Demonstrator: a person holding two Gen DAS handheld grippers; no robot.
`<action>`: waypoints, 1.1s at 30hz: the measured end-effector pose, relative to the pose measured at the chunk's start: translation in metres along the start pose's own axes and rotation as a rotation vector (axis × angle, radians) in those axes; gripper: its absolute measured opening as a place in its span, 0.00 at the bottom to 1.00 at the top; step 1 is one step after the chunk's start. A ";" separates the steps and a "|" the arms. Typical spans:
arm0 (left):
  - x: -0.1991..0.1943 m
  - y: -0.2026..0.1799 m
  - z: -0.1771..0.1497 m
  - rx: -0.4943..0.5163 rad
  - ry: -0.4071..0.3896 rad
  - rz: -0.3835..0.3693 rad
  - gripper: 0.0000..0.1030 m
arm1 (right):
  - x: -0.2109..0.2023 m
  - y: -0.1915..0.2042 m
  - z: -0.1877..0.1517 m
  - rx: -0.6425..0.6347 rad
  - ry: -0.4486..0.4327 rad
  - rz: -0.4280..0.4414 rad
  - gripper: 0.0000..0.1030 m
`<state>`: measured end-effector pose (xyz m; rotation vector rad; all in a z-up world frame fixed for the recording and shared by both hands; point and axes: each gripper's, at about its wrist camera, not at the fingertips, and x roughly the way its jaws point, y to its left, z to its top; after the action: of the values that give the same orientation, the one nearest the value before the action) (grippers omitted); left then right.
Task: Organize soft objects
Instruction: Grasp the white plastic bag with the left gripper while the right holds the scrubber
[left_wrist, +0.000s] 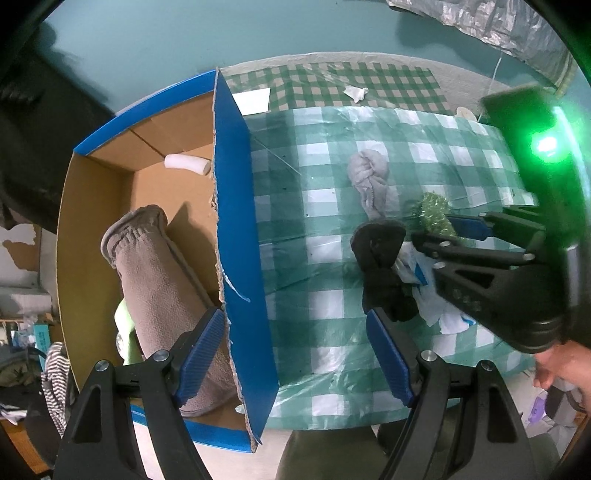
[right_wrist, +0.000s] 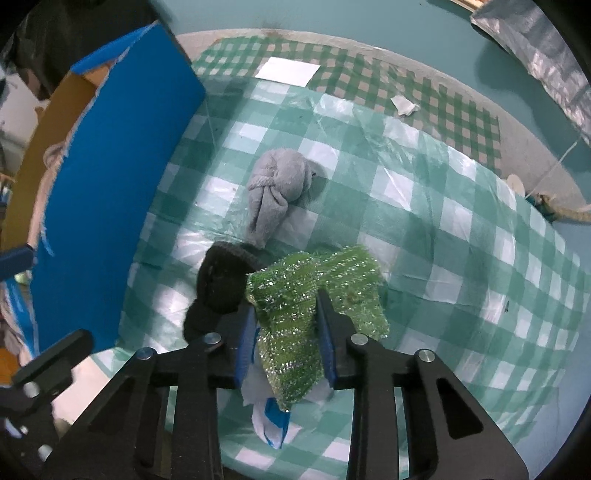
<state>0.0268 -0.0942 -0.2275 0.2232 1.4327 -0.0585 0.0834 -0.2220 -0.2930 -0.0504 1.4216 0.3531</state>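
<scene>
My right gripper (right_wrist: 286, 314) is shut on a sparkly green scrubbing cloth (right_wrist: 317, 291), also in the left wrist view (left_wrist: 434, 216). A knotted black sock (right_wrist: 218, 284) lies just left of it, touching the cloth. A knotted grey sock (right_wrist: 277, 188) lies farther back on the table. A white and blue plastic bag (right_wrist: 269, 417) lies under the gripper. My left gripper (left_wrist: 295, 354) is open and empty, straddling the right wall of the blue cardboard box (left_wrist: 240, 236). A rolled taupe towel (left_wrist: 159, 280) lies inside the box.
A green checked cloth (right_wrist: 461, 229) covers the table. A white roll (left_wrist: 186, 164) lies at the back of the box. A white paper (right_wrist: 288, 70) and a crumpled scrap (right_wrist: 404, 105) lie at the far side. A rope (right_wrist: 565, 214) is at the right edge.
</scene>
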 end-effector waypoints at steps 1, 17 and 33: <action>0.001 0.000 0.000 0.001 0.001 0.001 0.79 | -0.002 -0.001 -0.001 0.005 -0.006 0.010 0.28; -0.006 -0.038 0.004 0.058 0.015 -0.045 0.79 | -0.041 -0.056 -0.030 0.130 -0.059 0.079 0.22; 0.032 -0.091 0.020 0.039 0.116 -0.129 0.79 | -0.058 -0.090 -0.063 0.143 -0.066 0.086 0.22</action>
<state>0.0354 -0.1844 -0.2677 0.1682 1.5613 -0.1822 0.0414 -0.3343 -0.2616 0.1381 1.3829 0.3207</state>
